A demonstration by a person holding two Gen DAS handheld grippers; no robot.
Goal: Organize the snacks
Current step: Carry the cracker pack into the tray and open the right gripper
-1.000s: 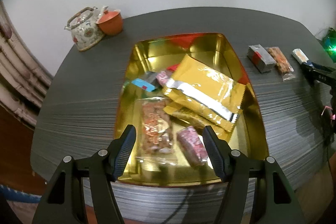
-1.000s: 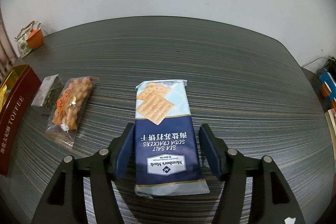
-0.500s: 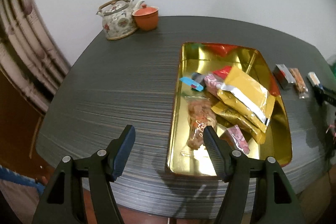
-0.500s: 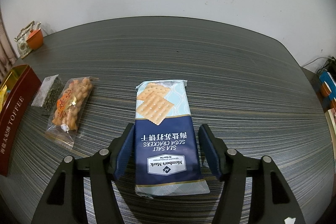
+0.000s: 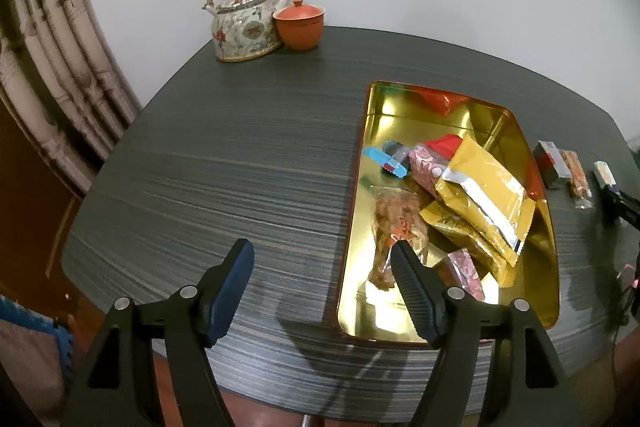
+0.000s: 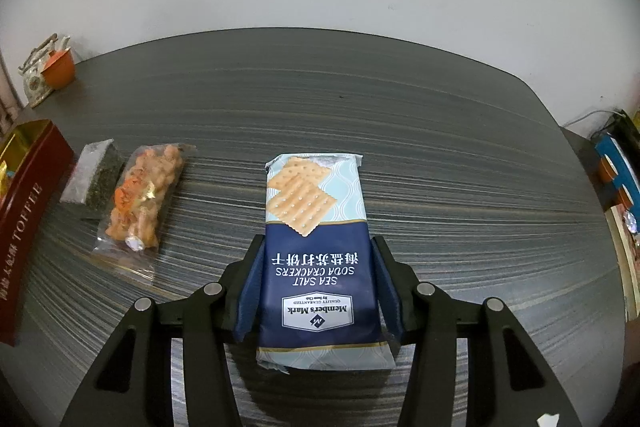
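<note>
Two grippers: right gripper (image 6: 318, 281) pinching Member's Mark Sea Salt Soda Crackers pack (image 6: 316, 251), left gripper (image 5: 322, 277) spread.

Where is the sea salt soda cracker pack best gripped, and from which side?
Across its two long edges at the dark blue near half, coming from above: the cracker pack lies flat and lengthwise between the right gripper fingers, which have just been closing onto those edges.

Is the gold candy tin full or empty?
Partly full. The tin holds several snack packets, like a gold pouch, but bare shiny floor shows at both ends.
</note>
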